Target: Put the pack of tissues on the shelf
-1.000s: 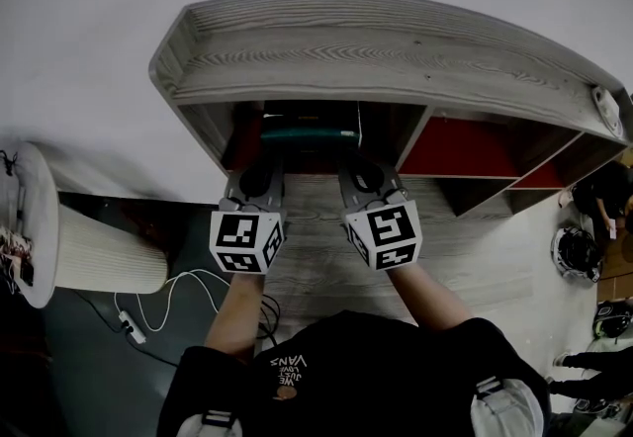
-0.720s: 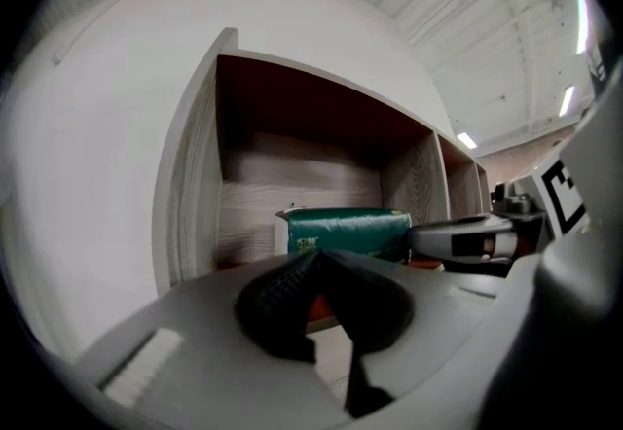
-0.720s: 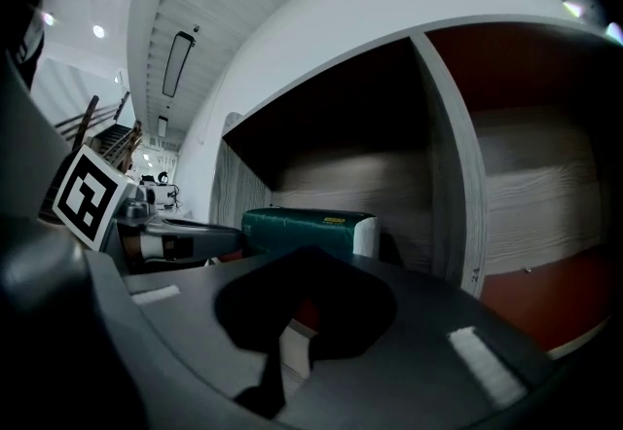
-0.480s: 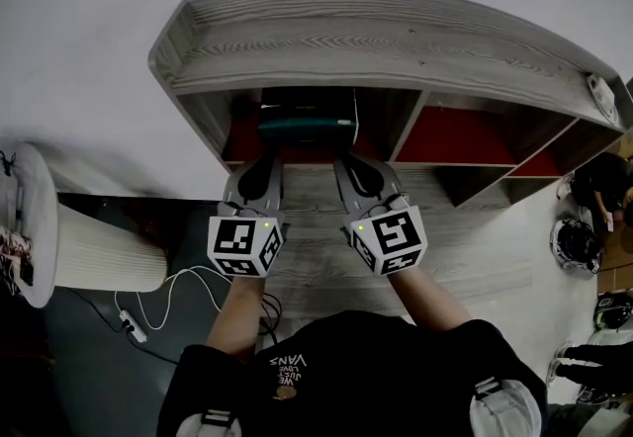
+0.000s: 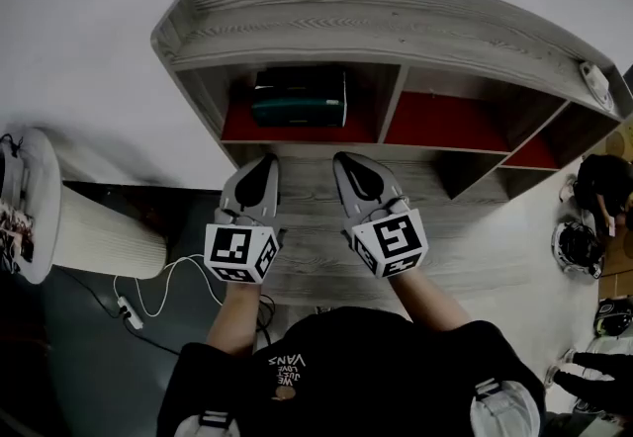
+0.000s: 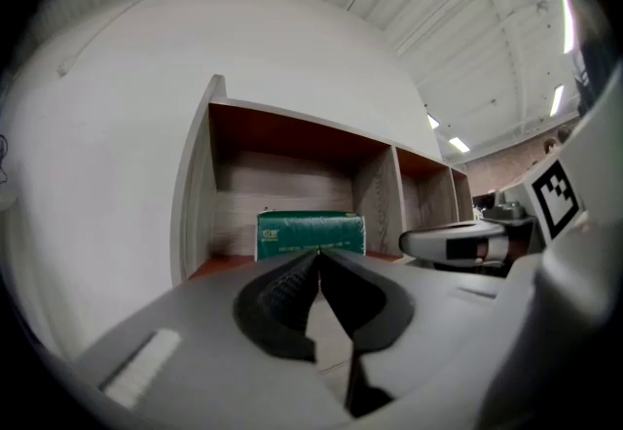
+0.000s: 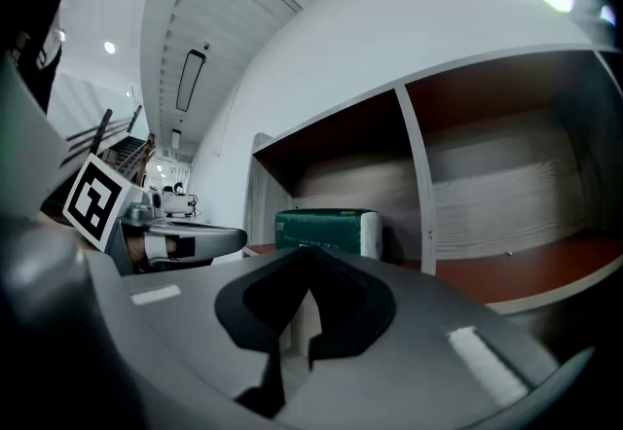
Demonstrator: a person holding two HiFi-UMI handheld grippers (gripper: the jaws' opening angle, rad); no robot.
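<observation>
Head view: pack of tissues [image 5: 299, 97] lies in the leftmost red-floored compartment of the shelf [image 5: 297, 25], at 12 o'clock from both grippers and well apart from them. Fingers of left gripper [image 5: 268, 162] pressed together, nothing between. Same for right gripper [image 5: 342, 162], at its 3 o'clock.

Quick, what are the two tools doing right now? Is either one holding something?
Left tool: closed, holding nothing.
Right tool: closed, holding nothing.
</observation>
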